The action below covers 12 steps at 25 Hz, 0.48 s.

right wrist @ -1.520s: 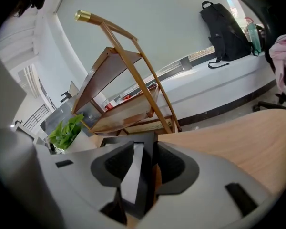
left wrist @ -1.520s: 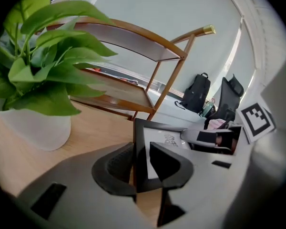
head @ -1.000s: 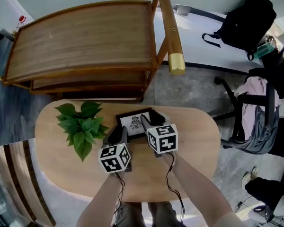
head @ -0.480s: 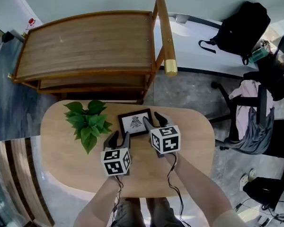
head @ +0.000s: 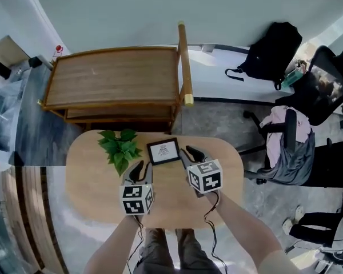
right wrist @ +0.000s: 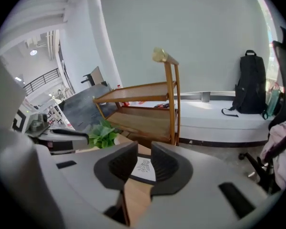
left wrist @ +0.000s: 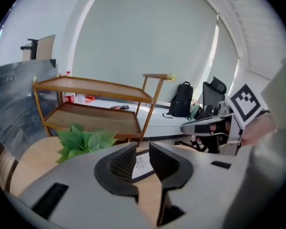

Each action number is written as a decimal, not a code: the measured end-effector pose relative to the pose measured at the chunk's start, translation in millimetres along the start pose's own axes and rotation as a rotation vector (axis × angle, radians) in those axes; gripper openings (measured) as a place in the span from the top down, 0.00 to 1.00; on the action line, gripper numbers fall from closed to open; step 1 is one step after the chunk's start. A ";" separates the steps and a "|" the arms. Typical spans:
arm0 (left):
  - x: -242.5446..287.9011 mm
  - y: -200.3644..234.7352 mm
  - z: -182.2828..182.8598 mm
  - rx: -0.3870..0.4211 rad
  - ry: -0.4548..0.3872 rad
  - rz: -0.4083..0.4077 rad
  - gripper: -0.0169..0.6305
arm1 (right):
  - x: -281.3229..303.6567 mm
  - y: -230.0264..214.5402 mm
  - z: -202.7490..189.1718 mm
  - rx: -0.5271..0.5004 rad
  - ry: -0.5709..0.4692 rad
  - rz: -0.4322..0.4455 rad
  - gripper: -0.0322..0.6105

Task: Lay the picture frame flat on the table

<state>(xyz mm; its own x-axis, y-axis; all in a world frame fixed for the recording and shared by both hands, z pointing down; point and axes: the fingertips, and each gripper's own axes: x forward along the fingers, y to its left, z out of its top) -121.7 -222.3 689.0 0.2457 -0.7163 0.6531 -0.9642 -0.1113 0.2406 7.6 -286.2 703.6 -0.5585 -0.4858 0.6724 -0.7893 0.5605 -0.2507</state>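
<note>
A small black picture frame (head: 164,151) with a white print appears to lie face up at the far middle of the round wooden table (head: 91,181). My left gripper (head: 140,169) hovers just short of its near left corner without touching it. The right gripper (head: 192,153) is beside its right edge, also apart from it. Both pairs of jaws are closing with nothing between them. The frame (left wrist: 141,167) shows beyond the left gripper (left wrist: 143,151) in the left gripper view. It (right wrist: 144,168) also shows past the right gripper (right wrist: 144,151) in the right gripper view.
A green leafy plant (head: 121,147) stands on the table left of the frame. Behind the table is a two-shelf wooden cart (head: 114,84) with a tall handle. A black backpack (head: 271,53) and an office chair (head: 291,147) draped with clothes are to the right.
Both grippers have drawn back from the frame toward me, and their jaws widened, then narrowed. The head view has pulled back and takes in more of the room.
</note>
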 end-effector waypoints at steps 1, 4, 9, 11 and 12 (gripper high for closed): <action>-10.9 -3.5 14.3 0.014 -0.017 -0.010 0.86 | -13.6 4.9 8.2 -0.002 -0.011 0.001 0.85; -43.3 -12.6 55.0 0.053 -0.075 -0.031 0.87 | -53.7 19.6 36.0 -0.006 -0.064 -0.001 0.88; -93.8 -32.7 109.9 0.093 -0.155 -0.061 0.90 | -122.9 41.7 90.5 -0.050 -0.191 -0.028 0.89; -118.7 -43.5 126.9 0.111 -0.184 -0.072 0.92 | -153.7 55.6 109.4 -0.088 -0.239 -0.031 0.90; -130.9 -48.4 134.6 0.117 -0.199 -0.077 0.93 | -168.8 63.4 118.1 -0.102 -0.262 -0.027 0.91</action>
<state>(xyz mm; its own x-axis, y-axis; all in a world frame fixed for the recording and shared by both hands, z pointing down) -120.6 -215.9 495.1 0.3061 -0.8227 0.4790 -0.9511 -0.2422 0.1918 21.7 -247.9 491.9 -0.5949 -0.6511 0.4714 -0.7826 0.6029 -0.1549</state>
